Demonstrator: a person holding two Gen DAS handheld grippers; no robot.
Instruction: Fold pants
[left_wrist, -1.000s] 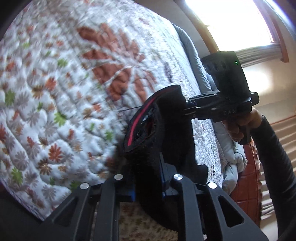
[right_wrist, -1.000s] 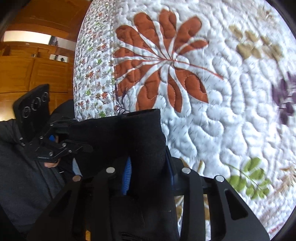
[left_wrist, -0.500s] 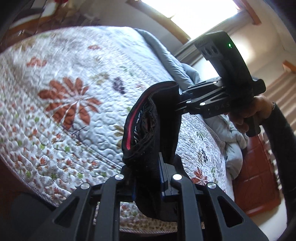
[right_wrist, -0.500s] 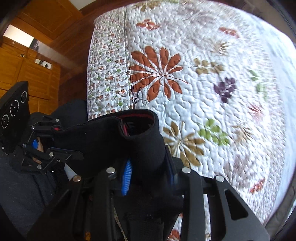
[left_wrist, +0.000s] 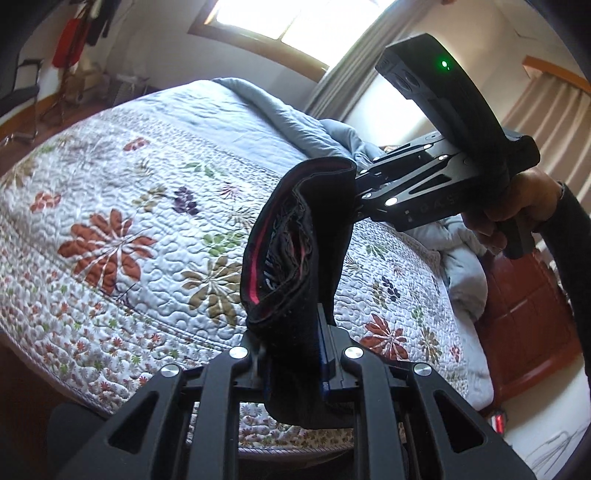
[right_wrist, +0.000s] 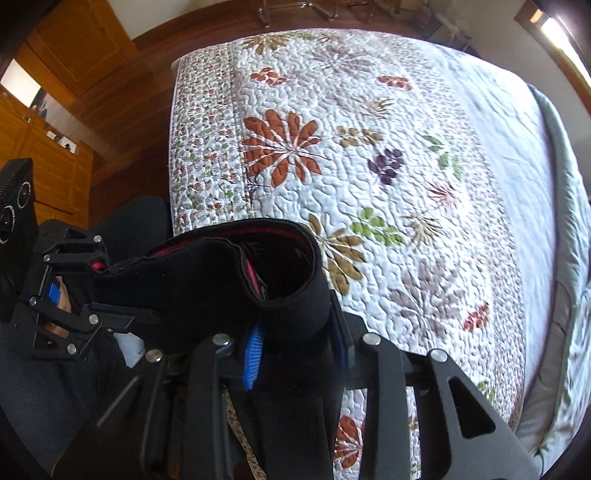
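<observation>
The pants (left_wrist: 295, 258) are being held in the air above the quilted bed (left_wrist: 122, 192), clear of the quilt as far as the views show; the waistband, with its red inner trim, is being gripped at two places; the left gripper (left_wrist: 291, 354) is being kept clenched on one side of the band; the right gripper (right_wrist: 295, 343) is being kept clamped on the other side, thick cloth between its jaws. The legs are hanging below, out of view, so their lie cannot be told. Step judged in hand: lifting and straightening before laying out. Next move is judged to call for lowering the garment flat onto the quilt, both grips being kept level.
</observation>
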